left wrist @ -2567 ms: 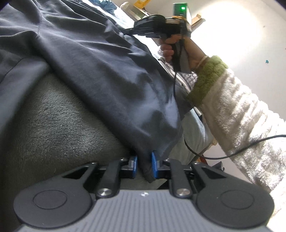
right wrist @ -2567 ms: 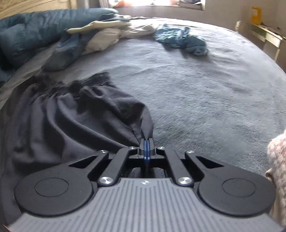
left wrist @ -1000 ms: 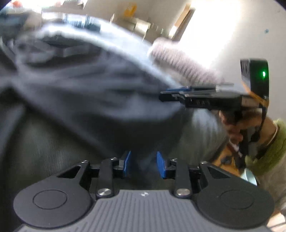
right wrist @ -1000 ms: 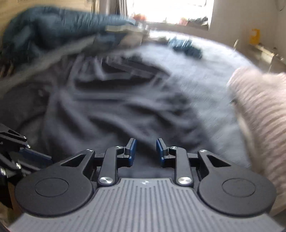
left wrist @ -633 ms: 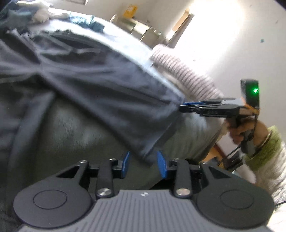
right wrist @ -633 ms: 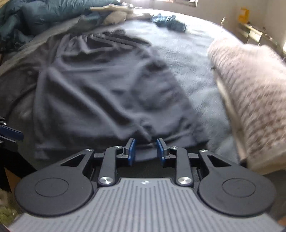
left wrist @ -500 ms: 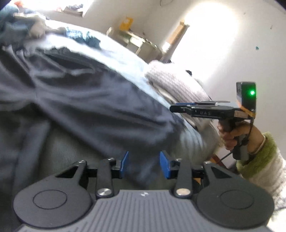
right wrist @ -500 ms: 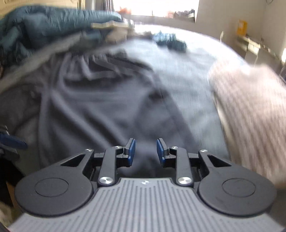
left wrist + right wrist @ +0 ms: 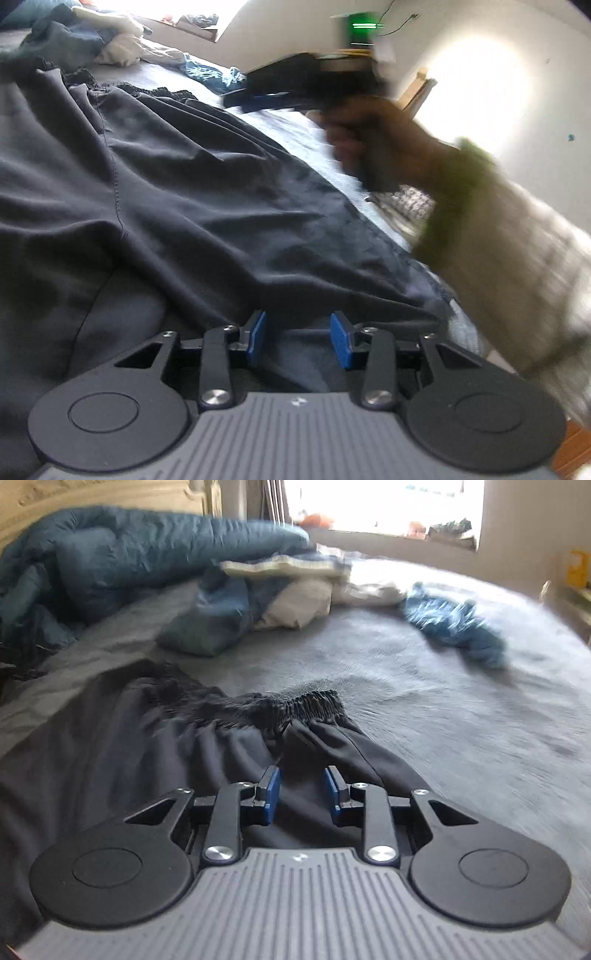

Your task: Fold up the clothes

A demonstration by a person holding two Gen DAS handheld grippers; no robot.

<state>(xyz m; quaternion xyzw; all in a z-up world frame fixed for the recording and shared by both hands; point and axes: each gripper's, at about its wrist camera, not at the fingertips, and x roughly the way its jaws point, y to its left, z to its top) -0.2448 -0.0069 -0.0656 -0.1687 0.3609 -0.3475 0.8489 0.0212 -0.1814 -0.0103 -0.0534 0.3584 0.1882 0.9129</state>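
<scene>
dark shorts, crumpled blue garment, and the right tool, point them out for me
dark shorts [image 9: 147,760]: right wrist view, on the smooth fabric below the waistband.
crumpled blue garment [image 9: 454,627]: right wrist view, on its bunched middle.
right tool [image 9: 301,794]: right wrist view, midway between its blue fingertips.

Both tools let go of dark trousers [image 9: 155,760], right tool [image 9: 301,794] shifted toward waistband [image 9: 295,701]

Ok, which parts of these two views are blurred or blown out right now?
Left wrist view: the right gripper, the hand holding it and the sleeve smear with motion, the wall patch behind is blown out, the dark trousers stay sharp. Right wrist view: the window is overexposed, the blue garment and grey blanket streak at the right.
</scene>
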